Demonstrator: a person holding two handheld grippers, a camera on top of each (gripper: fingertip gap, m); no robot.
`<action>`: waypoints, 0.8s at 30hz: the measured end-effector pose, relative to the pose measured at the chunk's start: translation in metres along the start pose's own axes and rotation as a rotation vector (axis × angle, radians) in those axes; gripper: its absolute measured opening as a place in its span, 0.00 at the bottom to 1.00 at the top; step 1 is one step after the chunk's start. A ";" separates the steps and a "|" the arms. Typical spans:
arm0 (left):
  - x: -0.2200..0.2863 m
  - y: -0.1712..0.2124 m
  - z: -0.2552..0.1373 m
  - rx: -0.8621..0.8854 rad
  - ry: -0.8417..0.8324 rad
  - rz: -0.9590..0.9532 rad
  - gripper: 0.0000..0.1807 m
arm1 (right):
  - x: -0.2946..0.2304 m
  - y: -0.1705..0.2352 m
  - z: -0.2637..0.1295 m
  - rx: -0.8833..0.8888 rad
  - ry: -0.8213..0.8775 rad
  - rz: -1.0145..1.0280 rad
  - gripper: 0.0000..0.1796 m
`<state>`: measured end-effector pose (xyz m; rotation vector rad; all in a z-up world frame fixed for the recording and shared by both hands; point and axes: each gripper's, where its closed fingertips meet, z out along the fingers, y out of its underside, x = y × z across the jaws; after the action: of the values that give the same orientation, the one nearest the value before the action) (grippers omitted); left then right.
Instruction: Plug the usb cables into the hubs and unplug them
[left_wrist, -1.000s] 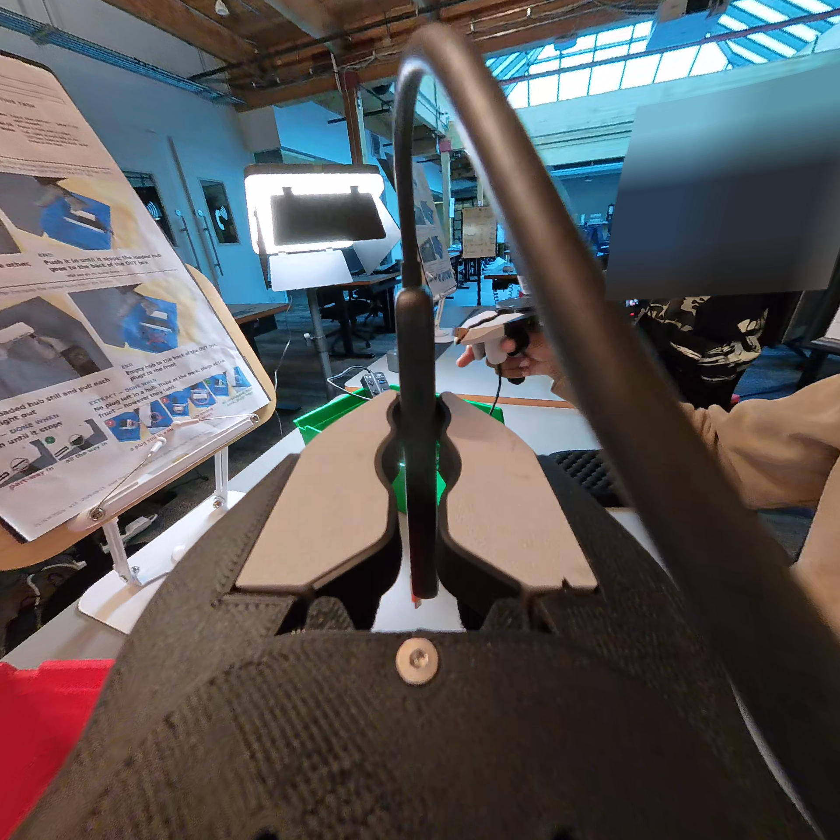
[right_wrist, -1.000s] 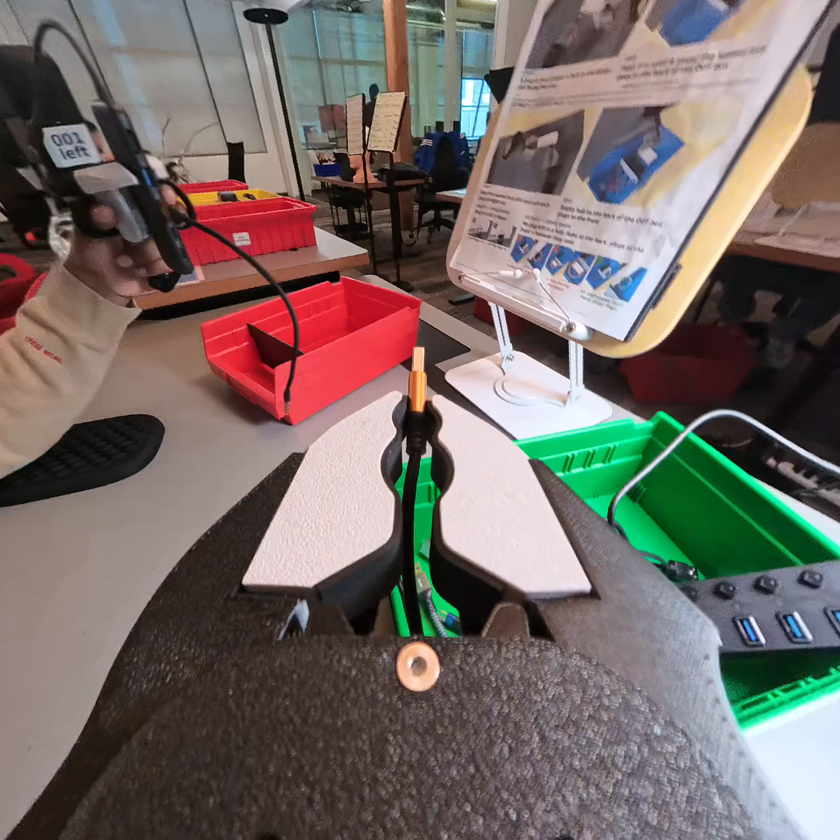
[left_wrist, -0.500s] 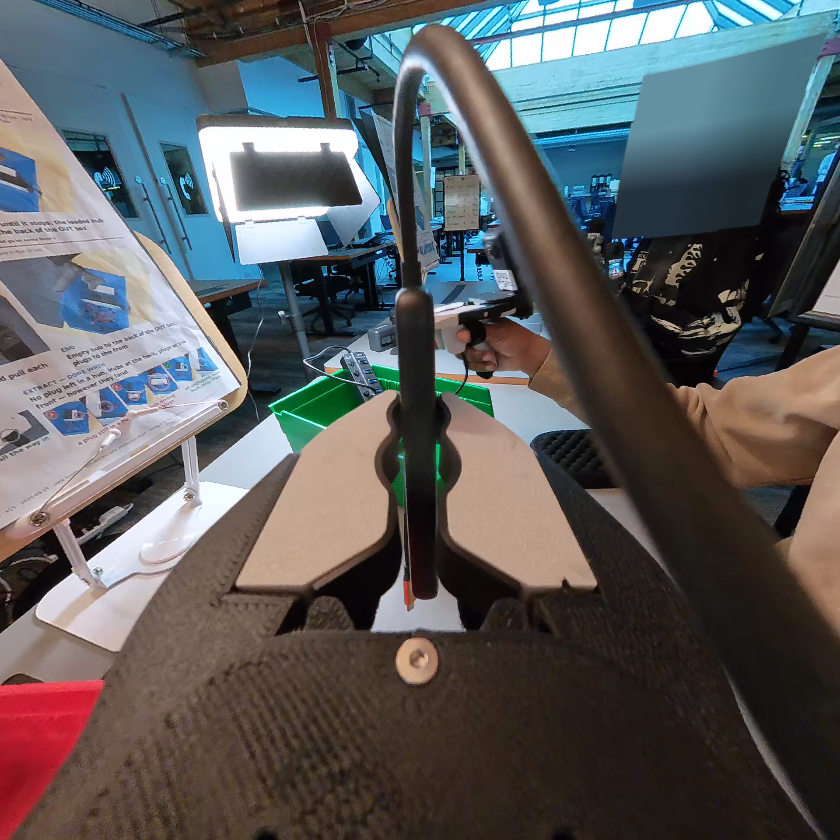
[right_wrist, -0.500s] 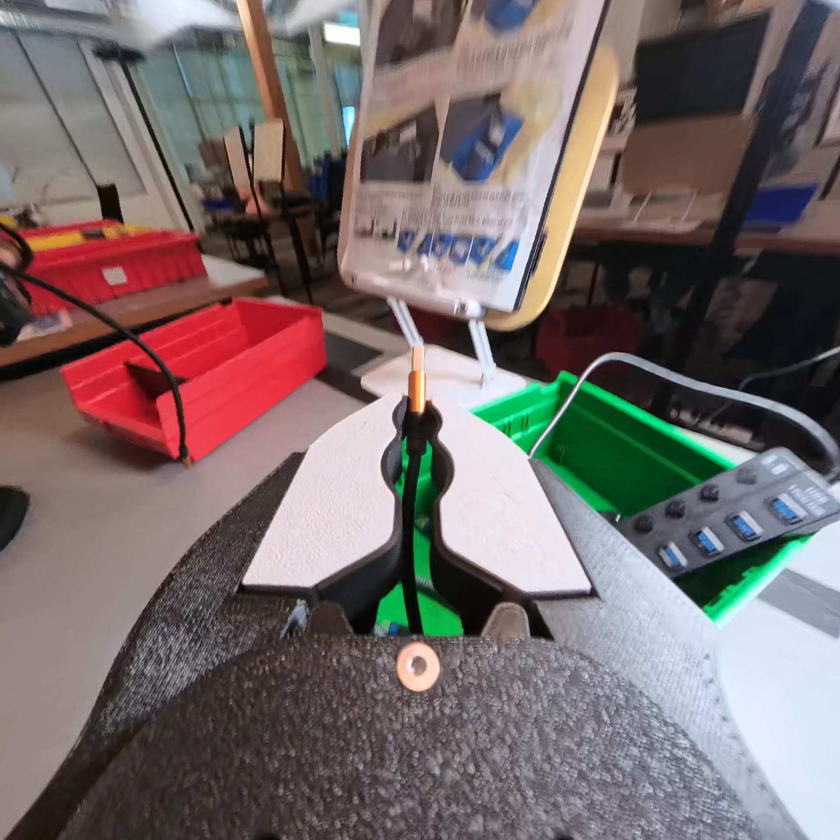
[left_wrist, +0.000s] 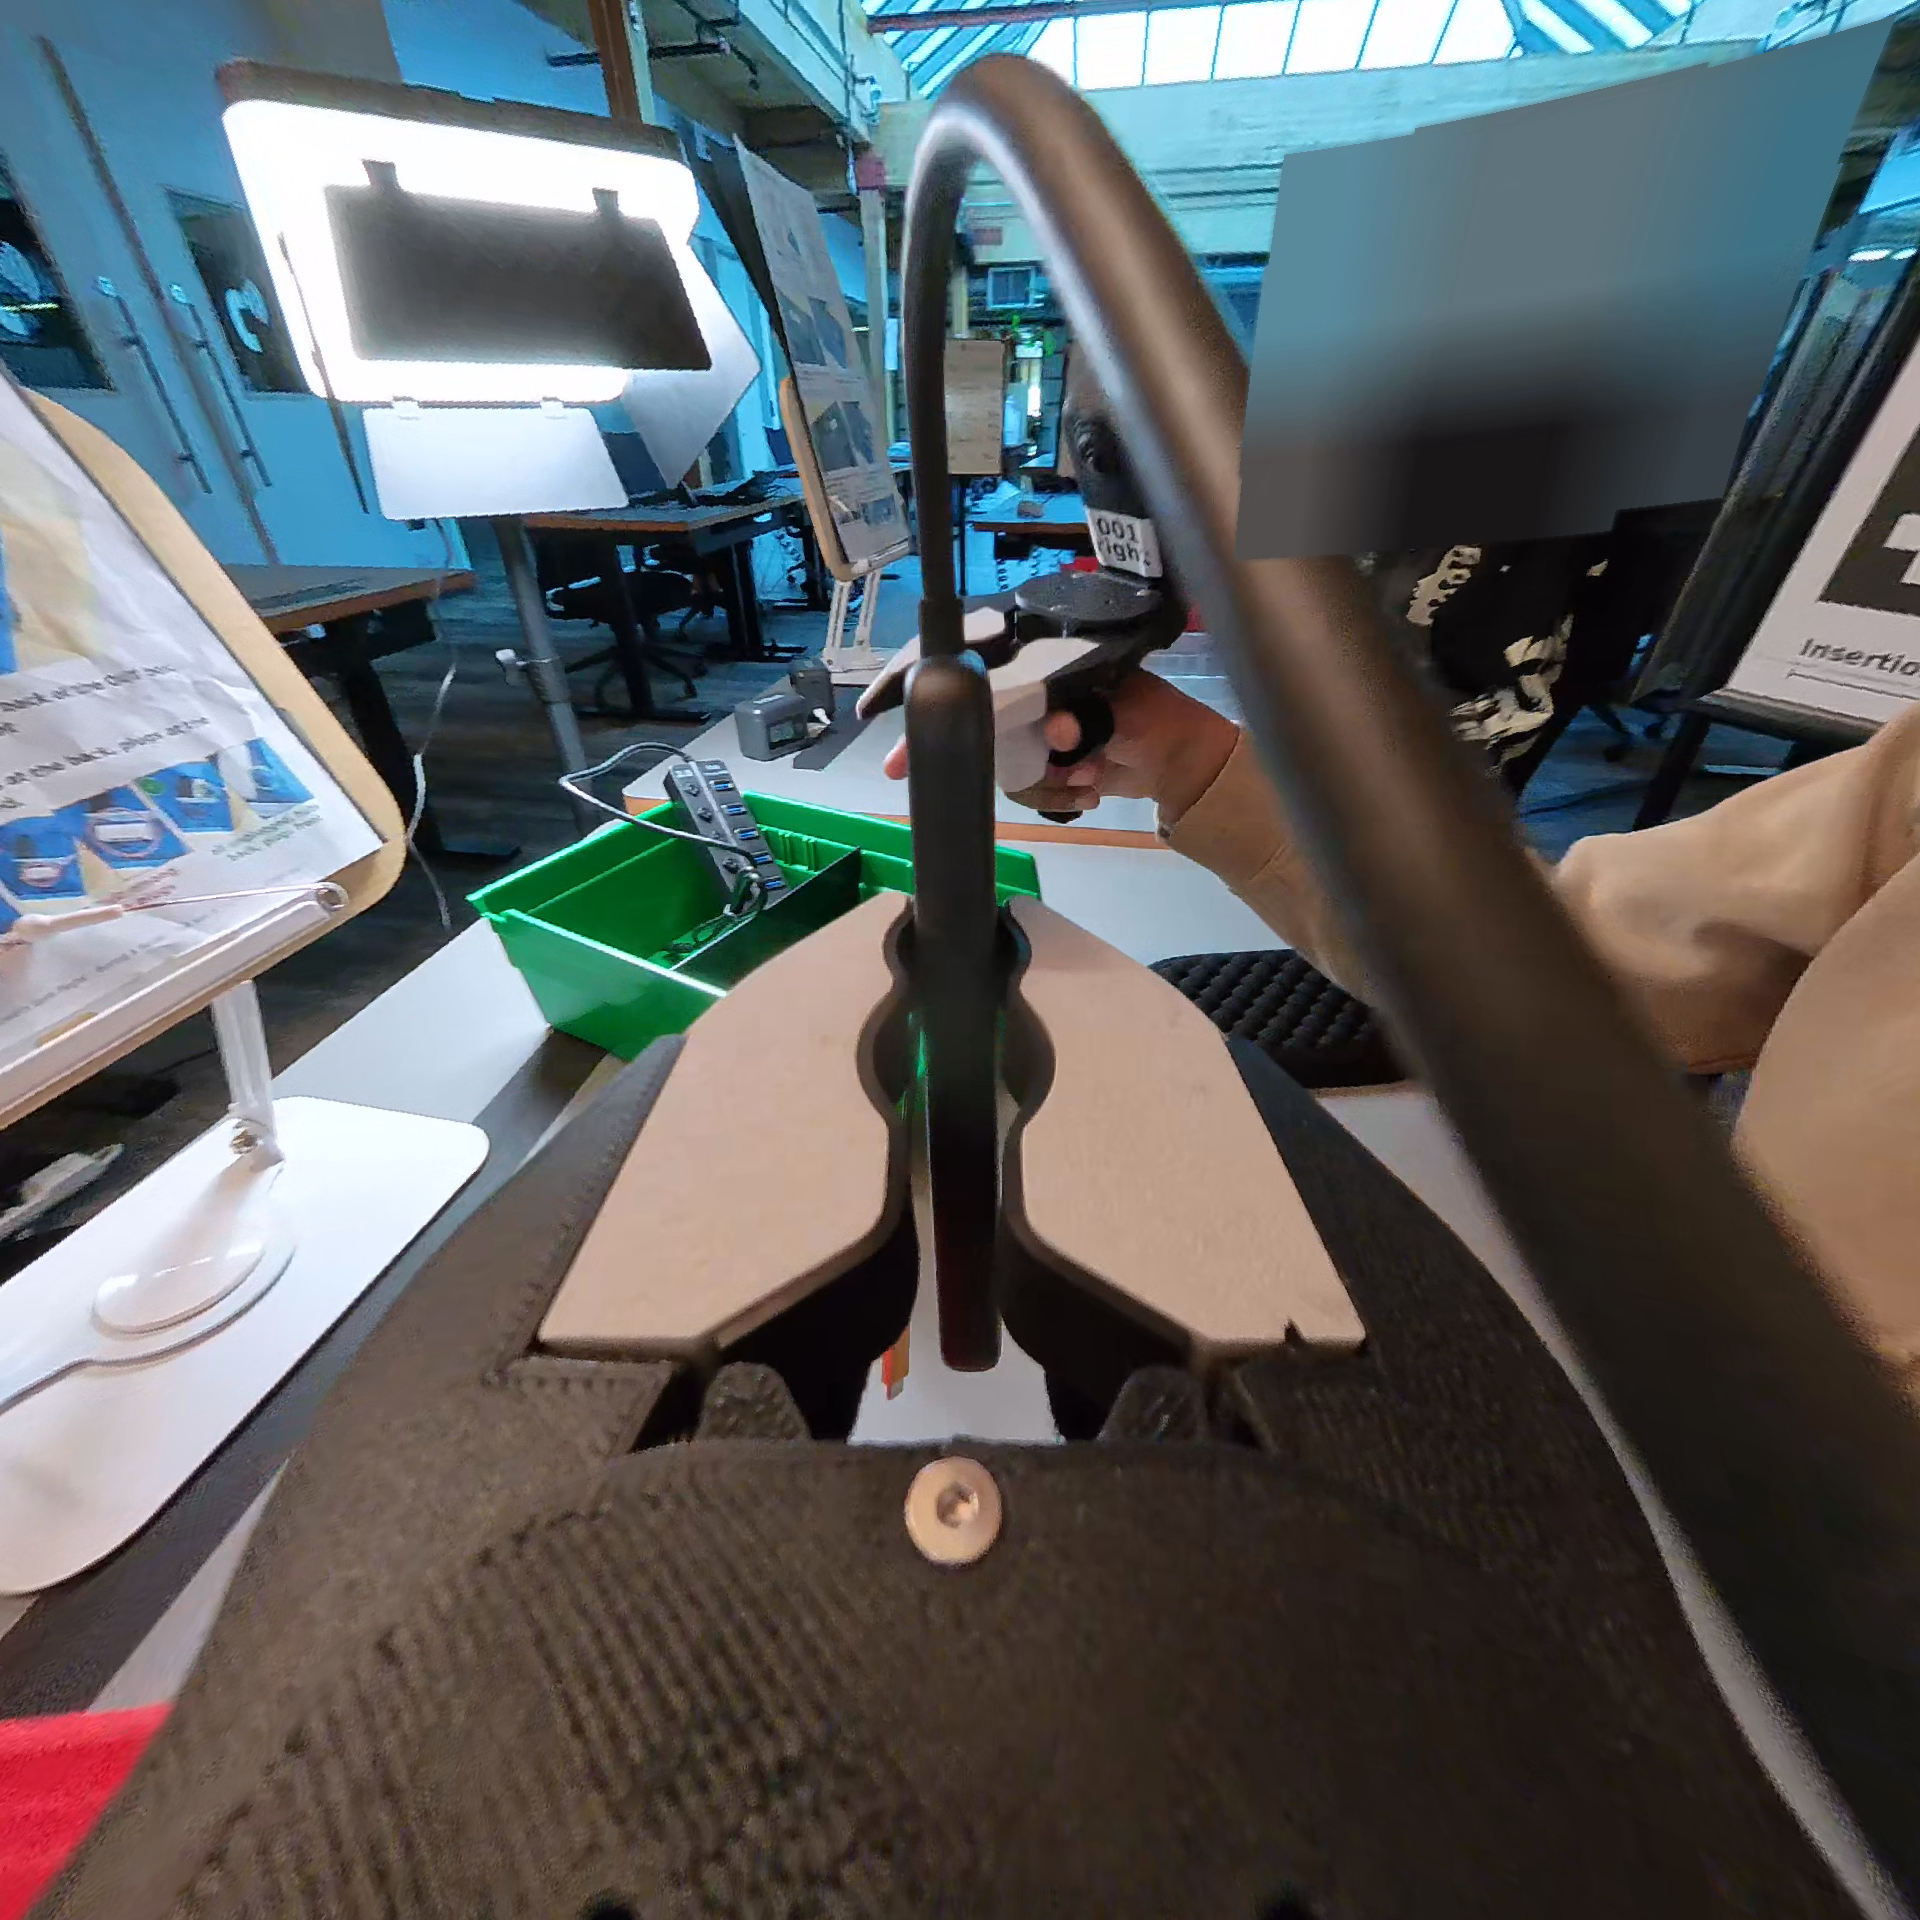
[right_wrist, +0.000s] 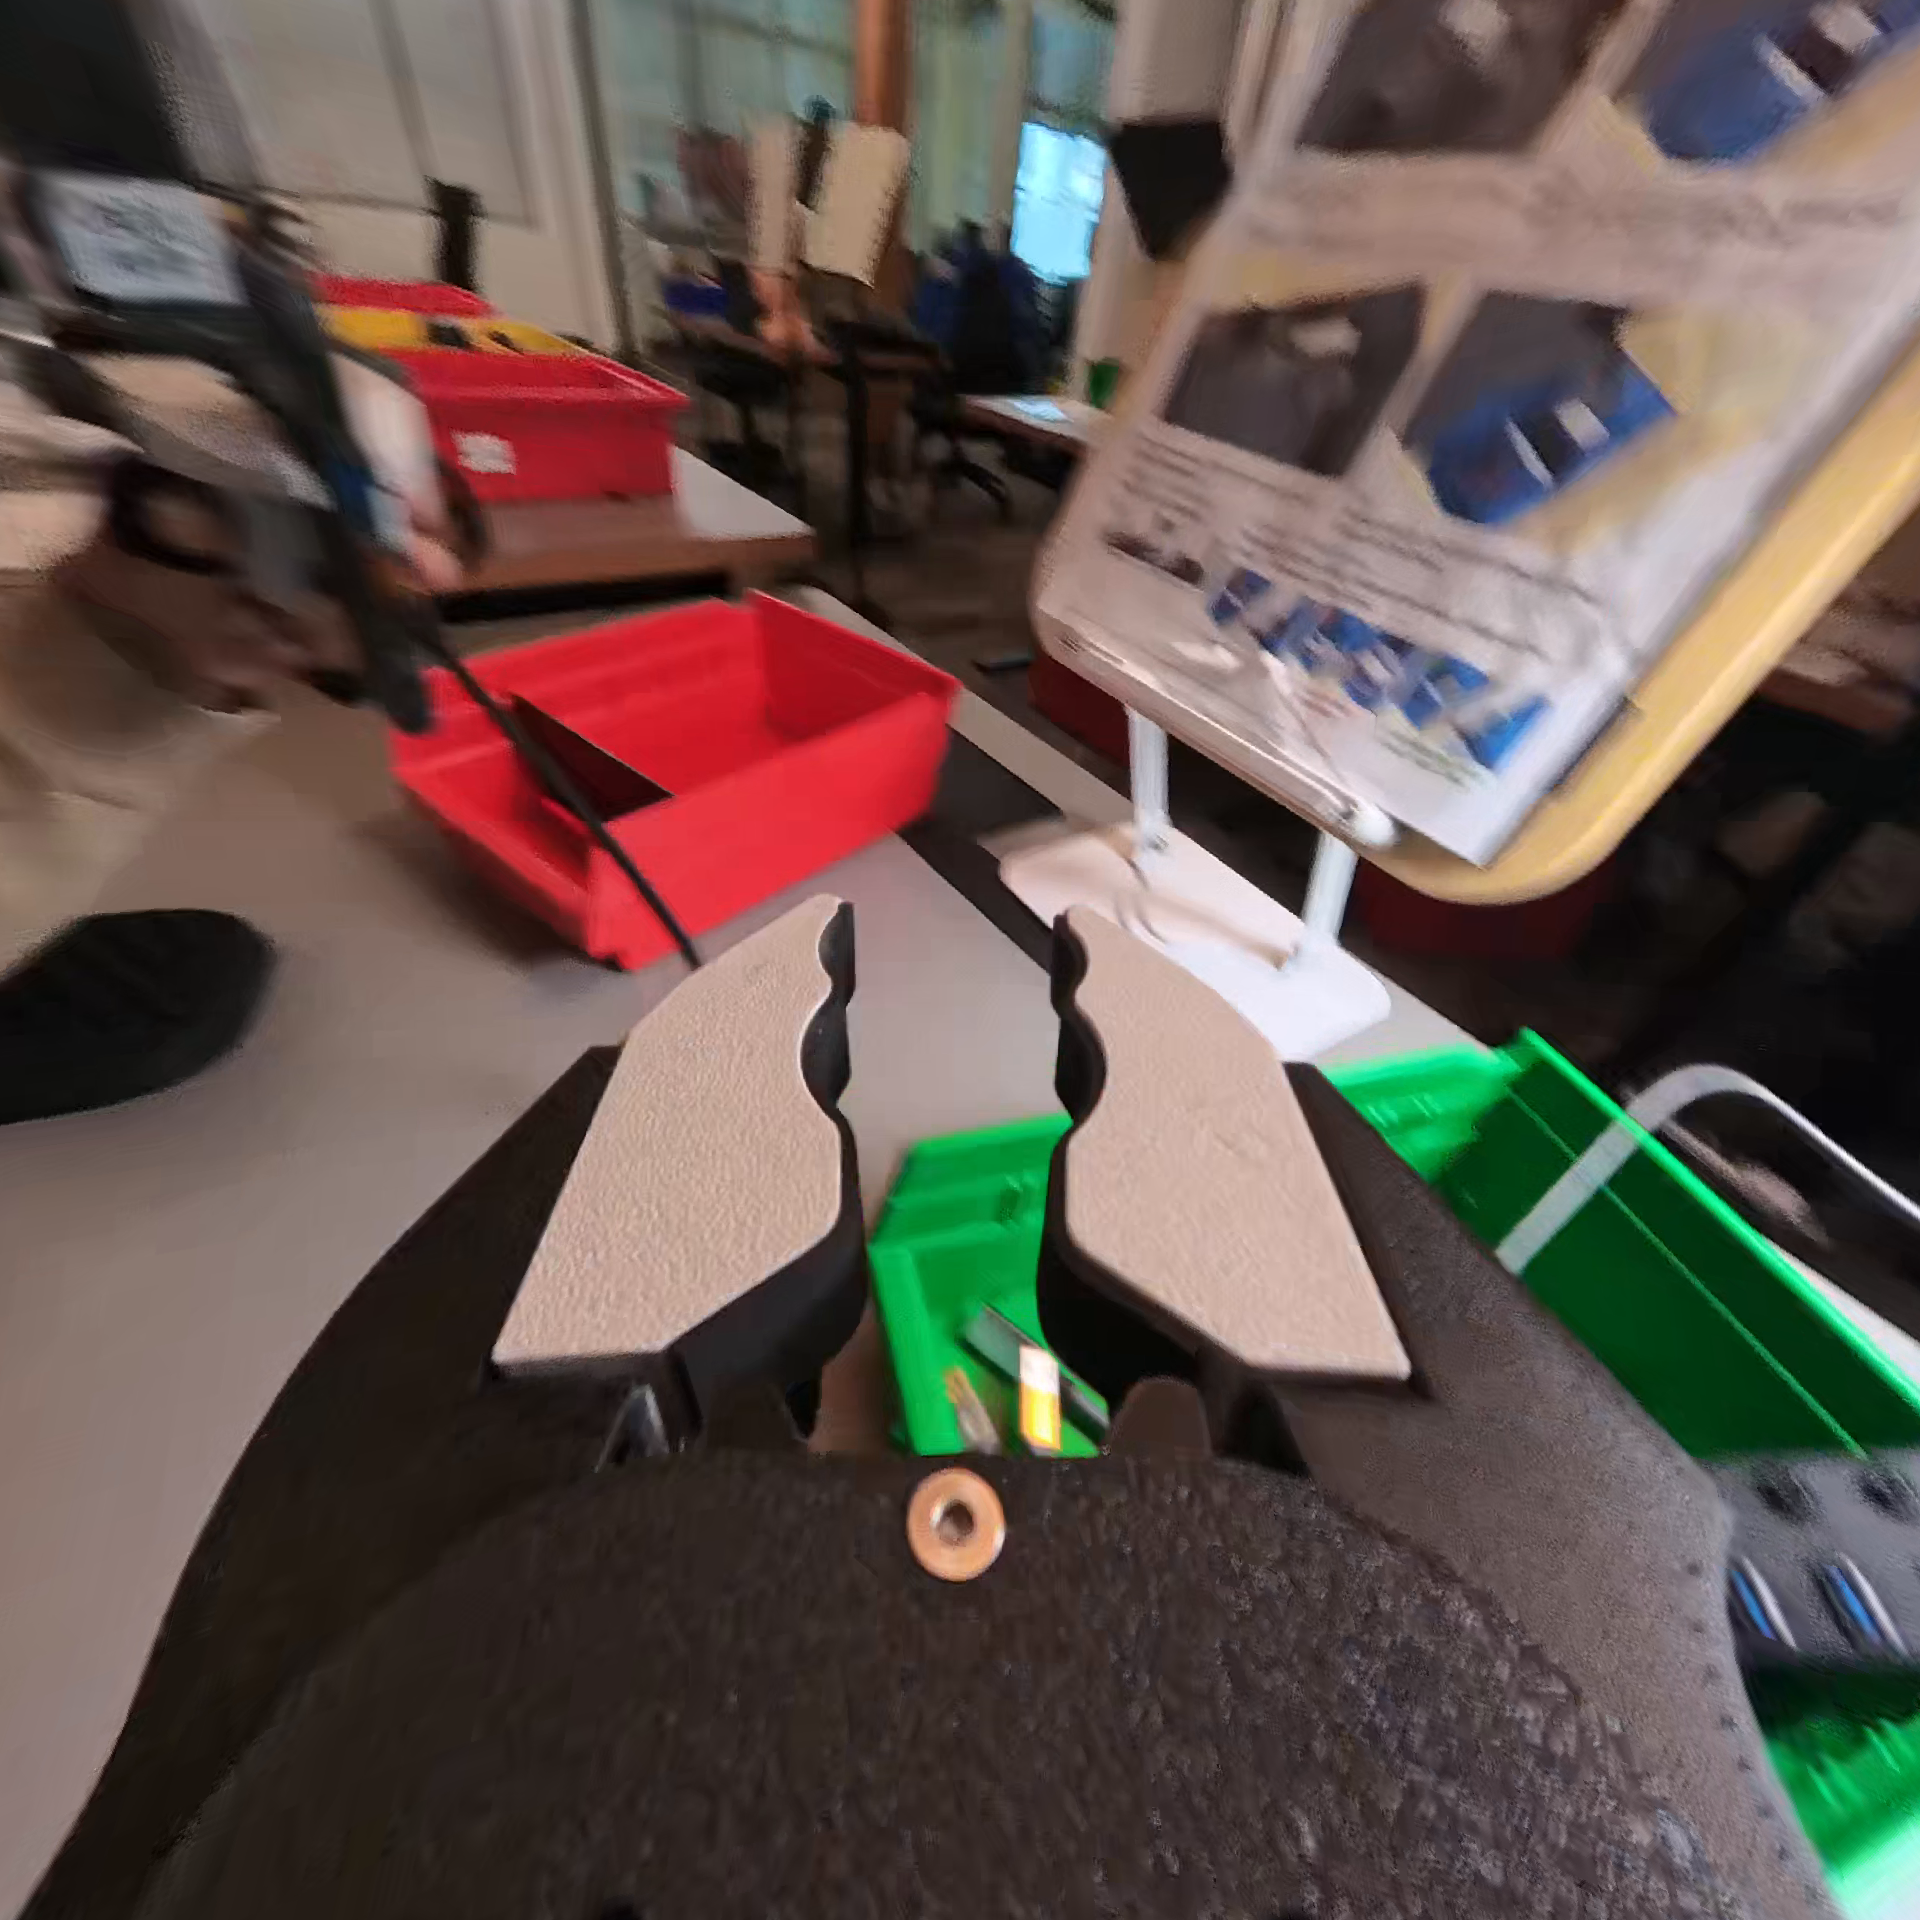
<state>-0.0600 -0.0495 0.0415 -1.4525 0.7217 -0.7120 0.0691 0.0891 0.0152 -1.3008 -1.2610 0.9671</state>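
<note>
My left gripper (left_wrist: 956, 914) is shut on the plug end of a black usb cable (left_wrist: 954, 1091), which arches up and over to the right. A grey usb hub (left_wrist: 717, 821) leans in the green bin (left_wrist: 582, 935) ahead. My right gripper (right_wrist: 951, 925) is open and empty above the green bin (right_wrist: 1662, 1299). An orange-tipped plug (right_wrist: 1037, 1405) lies in the bin below it. The hub (right_wrist: 1829, 1600) shows at the lower right, blurred. The other hand's gripper (right_wrist: 312, 499) holds the black cable (right_wrist: 582, 821) at the far left.
An instruction board on a white stand (left_wrist: 156, 831) is at the left; it also shows in the right wrist view (right_wrist: 1455, 520). A red bin (right_wrist: 727, 748) sits on the grey table. A black wrist pad (left_wrist: 1278, 1018) lies near a person's sleeve (left_wrist: 1714, 914).
My right gripper has opened and let go of the orange-tipped cable, which now lies in the green bin. My left gripper has kept its hold and turned toward the green bin.
</note>
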 end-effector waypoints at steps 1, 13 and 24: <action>0.002 0.001 0.003 0.007 0.016 -0.011 0.07 | -0.020 -0.011 0.002 0.028 -0.068 -0.018 0.20; 0.037 0.018 0.052 0.034 0.135 0.040 0.07 | -0.133 -0.002 0.043 -0.107 -0.275 -0.270 0.17; 0.047 0.019 0.060 0.067 0.183 0.024 0.07 | -0.144 0.005 0.043 -0.116 -0.399 -0.148 0.05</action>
<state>0.0164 -0.0508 0.0222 -1.3270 0.8469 -0.8506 0.0097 -0.0466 -0.0112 -1.1145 -1.7161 1.0943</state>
